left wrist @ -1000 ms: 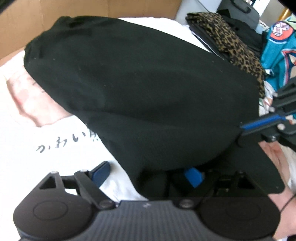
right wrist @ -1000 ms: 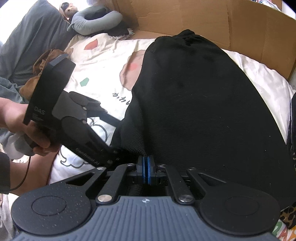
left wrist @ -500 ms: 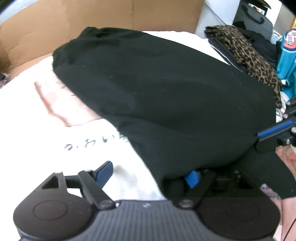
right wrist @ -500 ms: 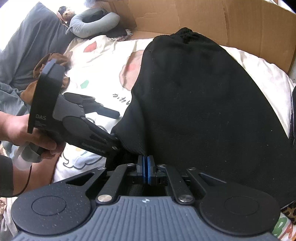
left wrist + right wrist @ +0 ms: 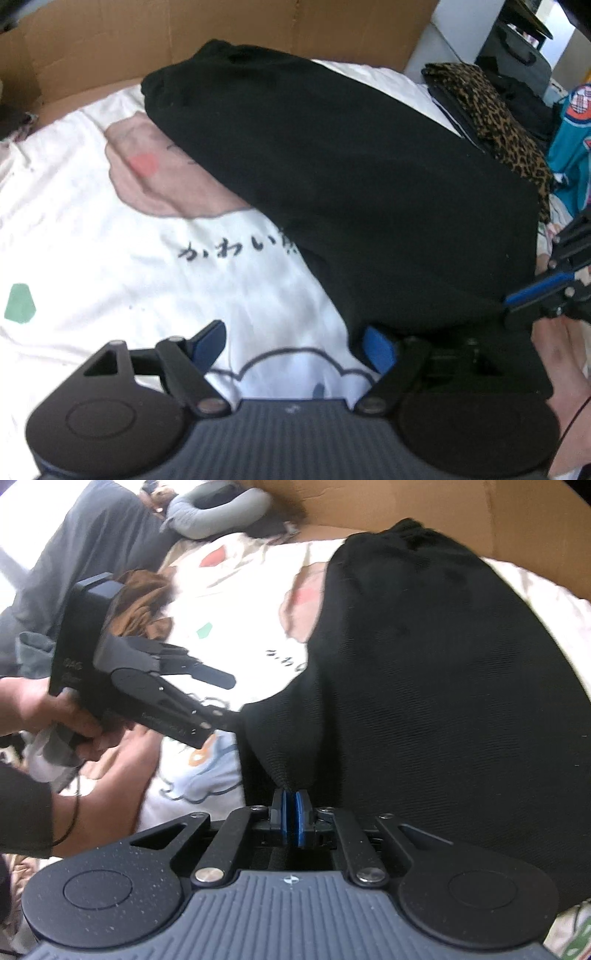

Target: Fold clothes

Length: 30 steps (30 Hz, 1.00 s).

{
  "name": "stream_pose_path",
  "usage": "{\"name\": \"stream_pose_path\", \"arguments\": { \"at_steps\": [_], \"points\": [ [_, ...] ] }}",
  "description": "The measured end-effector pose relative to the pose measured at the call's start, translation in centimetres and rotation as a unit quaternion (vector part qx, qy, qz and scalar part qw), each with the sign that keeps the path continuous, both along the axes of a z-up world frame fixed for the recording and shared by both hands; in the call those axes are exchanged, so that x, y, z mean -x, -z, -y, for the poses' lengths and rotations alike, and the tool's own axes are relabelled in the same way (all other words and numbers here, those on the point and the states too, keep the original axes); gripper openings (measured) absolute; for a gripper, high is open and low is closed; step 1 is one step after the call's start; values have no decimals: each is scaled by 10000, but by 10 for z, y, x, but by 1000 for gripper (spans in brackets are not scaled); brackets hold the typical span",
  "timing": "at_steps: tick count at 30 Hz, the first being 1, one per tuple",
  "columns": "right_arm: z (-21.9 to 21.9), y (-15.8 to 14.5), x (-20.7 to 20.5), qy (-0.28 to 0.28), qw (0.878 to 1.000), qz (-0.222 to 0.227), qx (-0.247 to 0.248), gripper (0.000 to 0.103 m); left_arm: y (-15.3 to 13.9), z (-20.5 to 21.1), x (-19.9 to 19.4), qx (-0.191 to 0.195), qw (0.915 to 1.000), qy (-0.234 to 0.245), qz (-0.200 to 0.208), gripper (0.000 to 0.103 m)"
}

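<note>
From where I stand, the right claw (image 5: 291, 814) is nearest: its blue pads are almost together on a pinch of the near hem of the black garment (image 5: 443, 686), and the jaws are just beginning to open, with the cloth between them. I judge that this hand is about to let the corner go, so the fold is laid and it should set the hem down flat before it lifts away, not drag it. The left claw (image 5: 291, 343) stands wide open and holds nothing; its right pad (image 5: 376, 349) is just at the near left corner of the same garment, maybe touching it, while the other pad hangs over the white bed sheet (image 5: 110, 258). In the right view a hand (image 5: 48, 709) holds this left claw beside the garment's left edge, close to the place where the right claw pinches. For a good step, I think the left one should keep clear of the hem and not catch it, then help to smooth the edge so both sides lie even. The garment itself lies on the bed, stretching away from both claws toward the brown cardboard (image 5: 221, 33) at the far side, with its narrow end almost reaching it. The printed sheet shows beside it on the left. Farther right I see a leopard-print cloth (image 5: 495, 122) and something teal (image 5: 572, 147), apart from the work.
</note>
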State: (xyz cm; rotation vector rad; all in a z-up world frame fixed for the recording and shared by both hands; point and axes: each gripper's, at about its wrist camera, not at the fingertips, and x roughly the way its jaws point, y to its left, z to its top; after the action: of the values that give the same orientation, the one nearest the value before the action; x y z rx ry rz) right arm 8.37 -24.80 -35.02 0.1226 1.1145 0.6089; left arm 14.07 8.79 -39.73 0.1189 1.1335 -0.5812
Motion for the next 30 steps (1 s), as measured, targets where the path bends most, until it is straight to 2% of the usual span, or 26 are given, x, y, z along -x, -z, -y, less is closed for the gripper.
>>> {"name": "stream_pose_path", "arguments": {
  "at_steps": [2, 5, 6, 7, 8, 10, 12, 13, 17, 22, 25, 30],
  "points": [
    [-2, -1, -1, -49, 9998, -65, -163, 5, 5, 1, 1, 35, 10000, 65, -44, 81],
    [-3, -4, -3, -82, 9988, -146, -454, 7, 11, 25, 2, 137, 9996, 252, -74, 74],
    [-2, -5, -3, -68, 9981, -172, -595, 17, 12, 28, 2, 148, 9994, 302, -59, 71],
    [-2, -5, -3, -62, 9980, -152, -614, 31, 13, 31, 4, 133, 9993, 358, -25, 69],
    [-1, -6, -3, -56, 9980, -128, -622, 37, 15, 35, 6, 119, 9991, 414, 8, 67],
    [1, -6, -3, -26, 9982, -96, -598, 38, 17, 42, 11, 91, 9985, 526, 75, 57],
    [6, -5, -5, 73, 9987, -74, -506, 38, 18, 44, 13, 96, 9980, 608, 104, 38],
    [9, -4, -6, 150, 9989, -59, -446, 38, 17, 43, 14, 114, 9979, 634, 100, 35],
    [34, 13, -16, 712, 9972, -214, -37, 38, 18, 34, 19, 258, 9979, 587, -36, 10],
    [65, 37, -18, 1276, 9884, -256, 784, 37, 22, 19, 18, 529, 9970, 383, -428, 6],
    [82, 44, -15, 1576, 9822, -241, 998, 36, 24, 13, 19, 594, 9962, 319, -550, 5],
    [94, 51, -11, 1716, 9771, -210, 1236, 35, 22, 6, 21, 572, 9959, 289, -634, 5]
  ]
}}
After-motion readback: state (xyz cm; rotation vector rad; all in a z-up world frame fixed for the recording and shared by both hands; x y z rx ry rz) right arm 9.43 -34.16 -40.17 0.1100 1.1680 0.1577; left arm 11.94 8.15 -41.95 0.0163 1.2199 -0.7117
